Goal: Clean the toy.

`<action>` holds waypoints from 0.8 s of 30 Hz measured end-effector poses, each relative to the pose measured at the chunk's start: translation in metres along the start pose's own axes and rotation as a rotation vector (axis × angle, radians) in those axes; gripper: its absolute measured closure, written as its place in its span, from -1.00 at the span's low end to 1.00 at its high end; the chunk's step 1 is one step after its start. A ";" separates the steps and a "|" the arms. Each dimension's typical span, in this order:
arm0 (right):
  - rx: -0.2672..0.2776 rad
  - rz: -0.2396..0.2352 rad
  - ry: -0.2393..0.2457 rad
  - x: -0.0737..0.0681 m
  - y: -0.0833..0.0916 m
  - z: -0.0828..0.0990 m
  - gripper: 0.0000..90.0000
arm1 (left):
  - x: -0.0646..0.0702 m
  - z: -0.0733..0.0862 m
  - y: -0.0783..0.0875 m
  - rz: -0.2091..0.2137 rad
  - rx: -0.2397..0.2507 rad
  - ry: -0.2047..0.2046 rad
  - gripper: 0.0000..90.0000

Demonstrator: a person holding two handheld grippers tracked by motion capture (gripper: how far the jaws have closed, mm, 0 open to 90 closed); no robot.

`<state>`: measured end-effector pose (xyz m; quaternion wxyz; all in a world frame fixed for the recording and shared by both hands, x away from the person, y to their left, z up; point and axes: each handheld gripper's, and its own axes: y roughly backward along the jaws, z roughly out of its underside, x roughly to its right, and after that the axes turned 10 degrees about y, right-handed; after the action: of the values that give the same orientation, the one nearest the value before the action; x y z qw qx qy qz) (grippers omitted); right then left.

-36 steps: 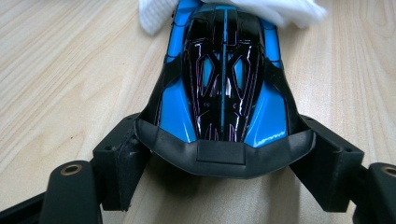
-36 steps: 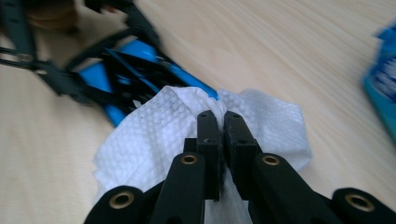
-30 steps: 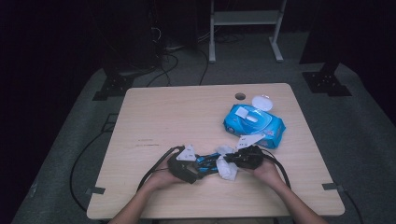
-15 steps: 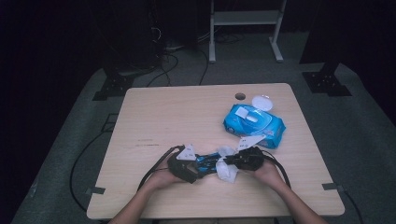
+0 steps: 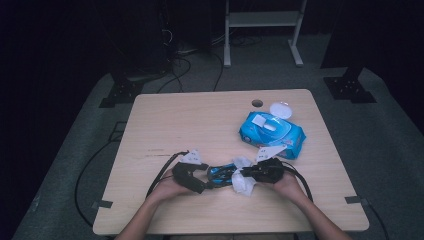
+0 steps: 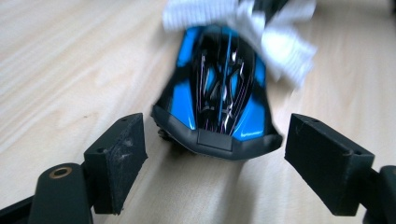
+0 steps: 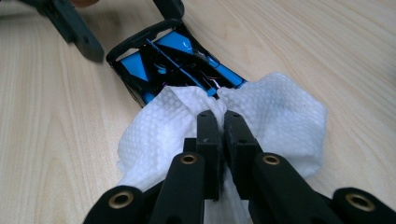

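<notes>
Nearest me, close to the near edge of the light wooden table, my left gripper points at the tail of the glossy blue-and-black toy car. In the left gripper view its two black jaws stand wide on either side of the car's rear, with bare wood showing between each pad and the bodywork, so it has hold of nothing; the jaws have just been opening further. The car lies on the table between my two grippers, about midway along the near edge. Just past it, my right gripper has its jaws pinched tight on a crumpled white textured wet wipe, and the wipe is pressed against the car's other end, draping over it. Further back, toward the far right corner, lies a blue soft plastic pack of wet wipes; its round white flip lid is swung open toward the far edge, and a white wipe shows at the opening on top. A small round hole sits in the table just left of that lid.
</notes>
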<state>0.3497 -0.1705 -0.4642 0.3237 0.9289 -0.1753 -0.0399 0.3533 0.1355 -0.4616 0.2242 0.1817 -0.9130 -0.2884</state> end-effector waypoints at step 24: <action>0.020 0.026 0.024 -0.006 -0.001 0.002 0.89 | -0.006 -0.001 -0.010 -0.012 -0.038 0.312 0.01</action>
<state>0.3443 -0.1695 -0.4667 0.3170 0.9301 -0.1841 -0.0229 0.3603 0.1302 -0.4686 0.3653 0.2254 -0.8602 -0.2752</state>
